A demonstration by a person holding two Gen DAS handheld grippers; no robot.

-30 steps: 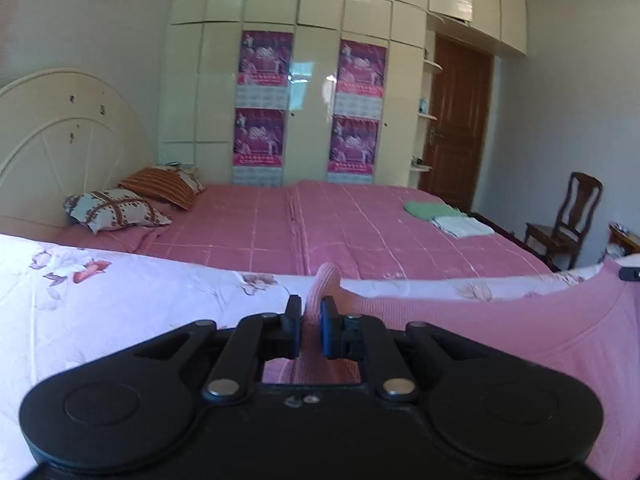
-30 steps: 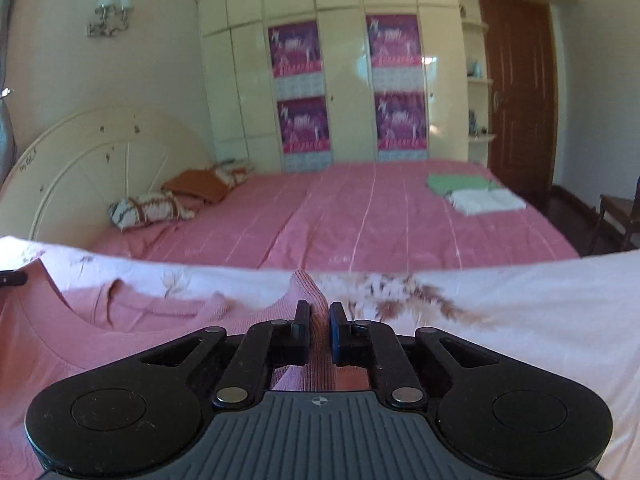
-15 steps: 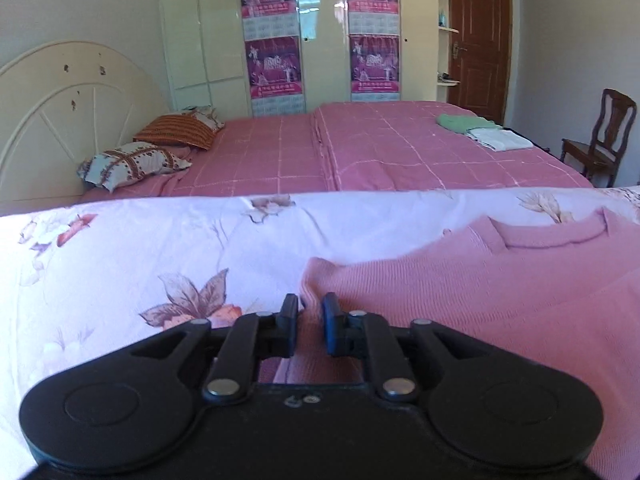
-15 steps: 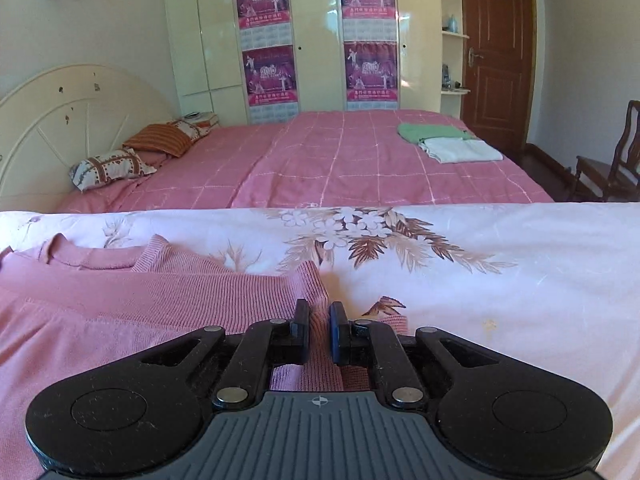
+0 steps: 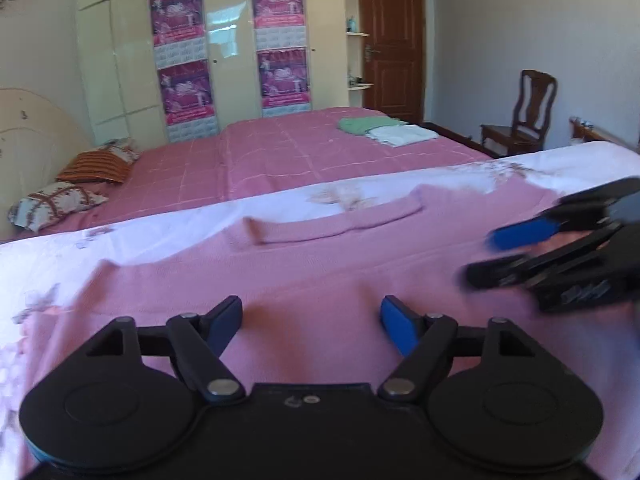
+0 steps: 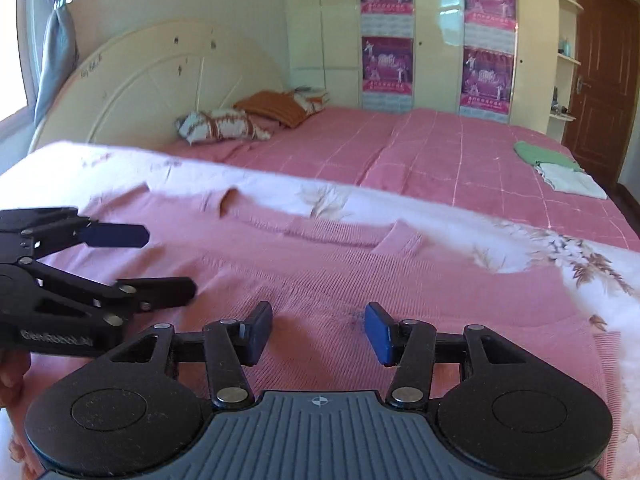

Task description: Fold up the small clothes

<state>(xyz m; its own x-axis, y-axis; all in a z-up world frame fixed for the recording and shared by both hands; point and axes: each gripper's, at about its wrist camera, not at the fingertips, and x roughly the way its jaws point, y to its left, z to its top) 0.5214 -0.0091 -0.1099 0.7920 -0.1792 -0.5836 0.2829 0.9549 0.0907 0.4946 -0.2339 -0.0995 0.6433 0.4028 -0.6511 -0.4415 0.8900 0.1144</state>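
Note:
A pink knit sweater (image 5: 320, 264) lies spread flat on a white floral sheet (image 5: 132, 236), its neckline toward the far side. It also shows in the right wrist view (image 6: 340, 268). My left gripper (image 5: 311, 324) is open and empty, just above the sweater's middle. My right gripper (image 6: 318, 330) is open and empty above the sweater too. The right gripper shows at the right of the left wrist view (image 5: 476, 258), open. The left gripper shows at the left of the right wrist view (image 6: 170, 262), open.
Beyond the sheet is a bed with a pink checked cover (image 6: 440, 152), pillows (image 6: 220, 126) by a cream headboard, and folded green and white clothes (image 5: 384, 130). A wardrobe with posters, a brown door and a wooden chair (image 5: 524, 116) stand behind.
Both grippers were shut on the sweater's edges and lowered it onto the sheet. Now both are open, the sweater lies flat, and the grippers have turned toward each other.

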